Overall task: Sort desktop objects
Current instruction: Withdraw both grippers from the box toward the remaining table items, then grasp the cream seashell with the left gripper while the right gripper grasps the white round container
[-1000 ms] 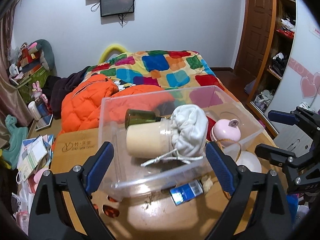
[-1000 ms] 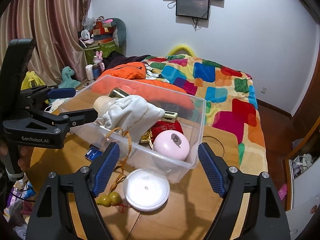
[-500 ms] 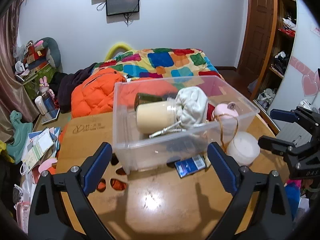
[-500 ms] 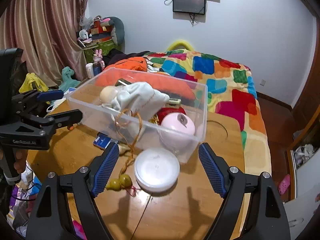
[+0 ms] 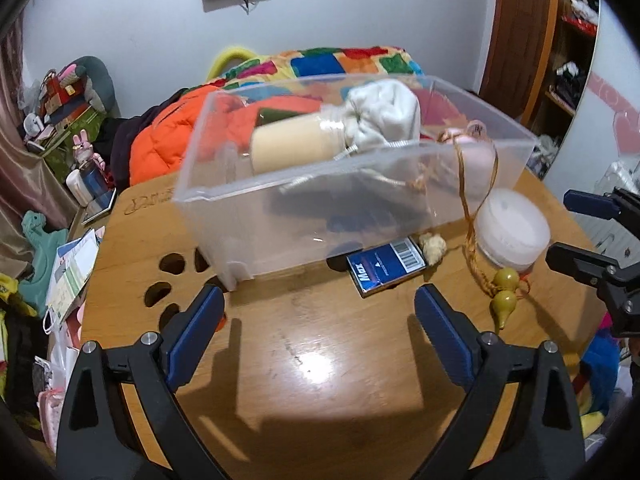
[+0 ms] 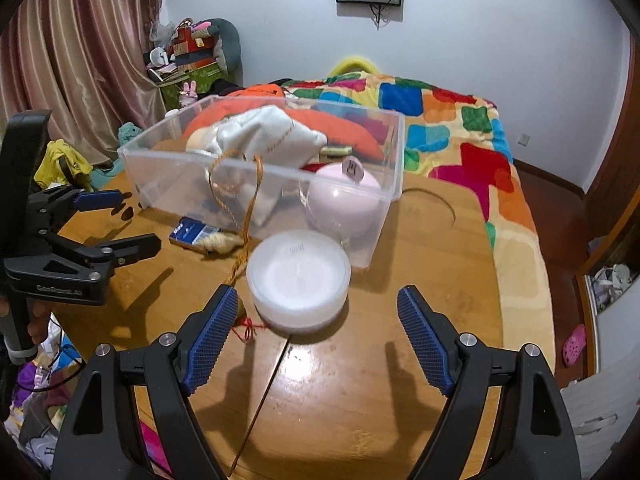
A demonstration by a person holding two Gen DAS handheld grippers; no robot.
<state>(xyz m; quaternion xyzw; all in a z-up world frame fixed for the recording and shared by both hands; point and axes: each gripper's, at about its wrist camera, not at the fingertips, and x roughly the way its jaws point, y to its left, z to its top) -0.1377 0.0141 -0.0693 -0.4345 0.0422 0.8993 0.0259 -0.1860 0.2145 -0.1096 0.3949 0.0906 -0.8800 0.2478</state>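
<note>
Both my claws empty, jaws wide: left gripper, right gripper. Risk: grabbing the white jar snags the gourd cord draped over the bin.

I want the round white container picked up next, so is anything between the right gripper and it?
Nothing visible blocks it. The right gripper is open with the round white container just ahead of its fingers. The braided cord runs beside it, on the view's left.

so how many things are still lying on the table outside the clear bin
4: a white round container, a blue card by the bin's front wall, a cream lump beside it, and yellow gourd charms. More may hide behind.
</note>
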